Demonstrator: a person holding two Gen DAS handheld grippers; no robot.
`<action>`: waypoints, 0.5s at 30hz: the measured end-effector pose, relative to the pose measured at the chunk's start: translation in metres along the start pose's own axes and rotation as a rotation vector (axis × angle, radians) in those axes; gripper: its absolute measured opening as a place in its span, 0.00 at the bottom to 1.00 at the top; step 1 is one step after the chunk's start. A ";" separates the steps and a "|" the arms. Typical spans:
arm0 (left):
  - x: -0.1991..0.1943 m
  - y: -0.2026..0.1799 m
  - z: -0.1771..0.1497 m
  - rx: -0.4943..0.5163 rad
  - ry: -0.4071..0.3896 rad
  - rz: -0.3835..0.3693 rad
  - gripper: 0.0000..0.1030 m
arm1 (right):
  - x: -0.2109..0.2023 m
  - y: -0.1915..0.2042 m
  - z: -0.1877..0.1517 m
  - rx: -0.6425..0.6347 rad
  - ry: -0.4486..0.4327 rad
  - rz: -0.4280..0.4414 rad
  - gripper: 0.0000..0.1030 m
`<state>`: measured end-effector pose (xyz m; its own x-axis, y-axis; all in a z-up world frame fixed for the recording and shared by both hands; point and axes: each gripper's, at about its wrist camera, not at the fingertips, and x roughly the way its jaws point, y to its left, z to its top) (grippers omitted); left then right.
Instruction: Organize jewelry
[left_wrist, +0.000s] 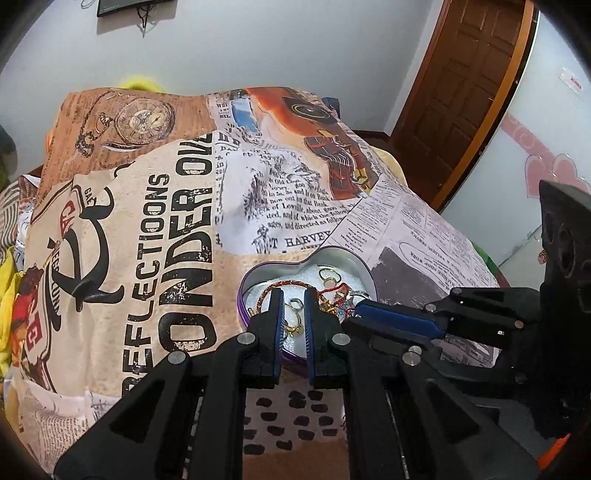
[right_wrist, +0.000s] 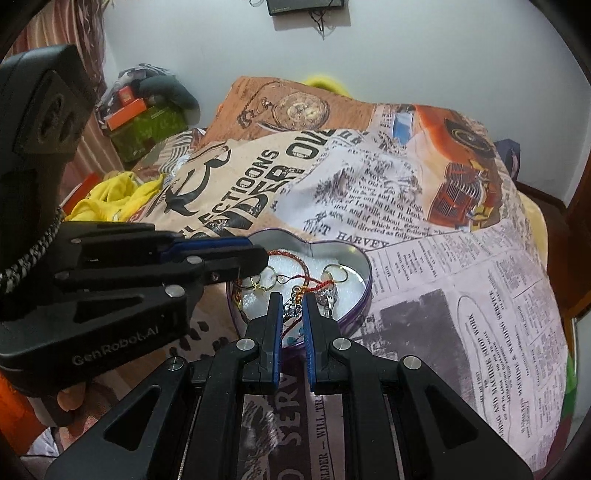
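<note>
A printed bedspread (right_wrist: 461, 295) is filling most of both views, and the heart-shaped tin (right_wrist: 354, 254) is sitting on it at lower centre. Both tools are reaching into it. The left gripper (left_wrist: 294, 295) is hovering with jaws spread around gold rings (left_wrist: 293, 325); the right gripper (right_wrist: 291, 299) is holding its jaws apart around a small silver charm (right_wrist: 293, 309). To pick cleanly, I judge each should be lowering onto one piece only, keeping clear of the red cord (right_wrist: 321, 286). Inside the tin, on white padding, a braided bracelet (left_wrist: 291, 283), more gold rings (right_wrist: 338, 275) and tangled trinkets are lying loosely mixed.
</note>
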<state>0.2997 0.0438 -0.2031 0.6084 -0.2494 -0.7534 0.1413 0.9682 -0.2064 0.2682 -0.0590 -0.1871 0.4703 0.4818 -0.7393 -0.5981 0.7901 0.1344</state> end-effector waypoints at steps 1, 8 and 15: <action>0.001 0.000 0.000 -0.003 0.003 -0.002 0.08 | 0.001 0.000 0.000 0.003 0.005 0.002 0.09; -0.006 -0.001 0.001 -0.004 0.001 0.002 0.10 | 0.000 0.005 0.000 -0.014 0.015 -0.008 0.11; -0.038 -0.012 0.002 0.016 -0.055 0.024 0.20 | -0.013 0.010 0.002 -0.025 -0.011 -0.035 0.28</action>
<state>0.2761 0.0414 -0.1710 0.6537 -0.2252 -0.7224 0.1380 0.9742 -0.1788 0.2572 -0.0566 -0.1752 0.4978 0.4585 -0.7362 -0.5975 0.7966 0.0921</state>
